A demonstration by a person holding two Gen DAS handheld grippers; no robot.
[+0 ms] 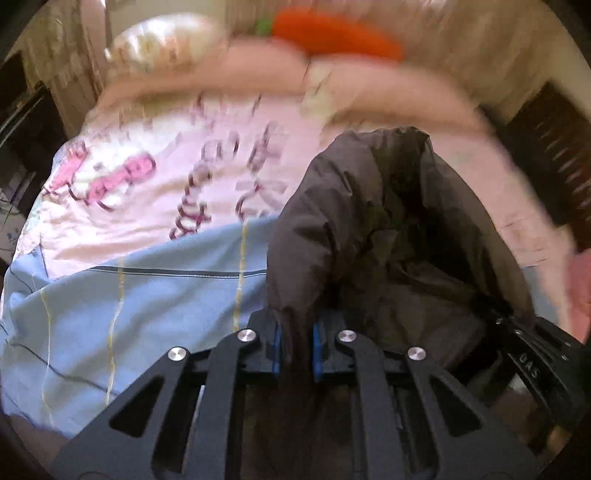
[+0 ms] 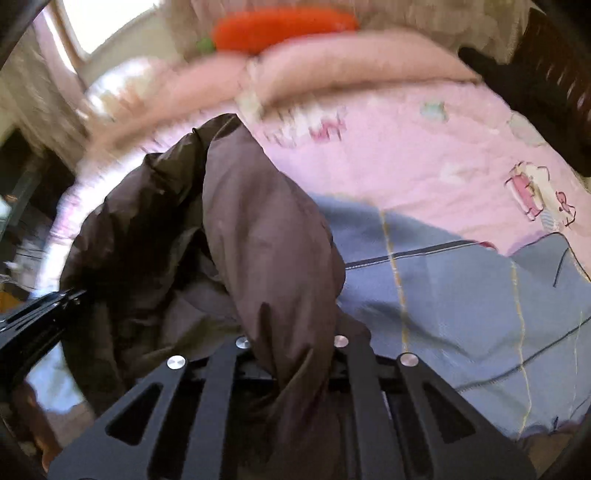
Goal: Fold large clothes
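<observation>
Dark brown padded jacket (image 1: 373,221) lifted above a bed, bunched and sagging between two grippers. Left gripper (image 1: 295,347) pinching a jacket edge between blue pads (image 1: 275,343). Right gripper (image 2: 295,354) clamped on another fold, fingertips buried in cloth. Below: light blue blanket (image 1: 147,317) over pink cartoon bedsheet (image 2: 424,158); orange carrot plush (image 1: 332,33) by the pillows. Probably the carrying-and-spreading step; next, lowering flat. Long axis unclear, roughly away from the cameras.
</observation>
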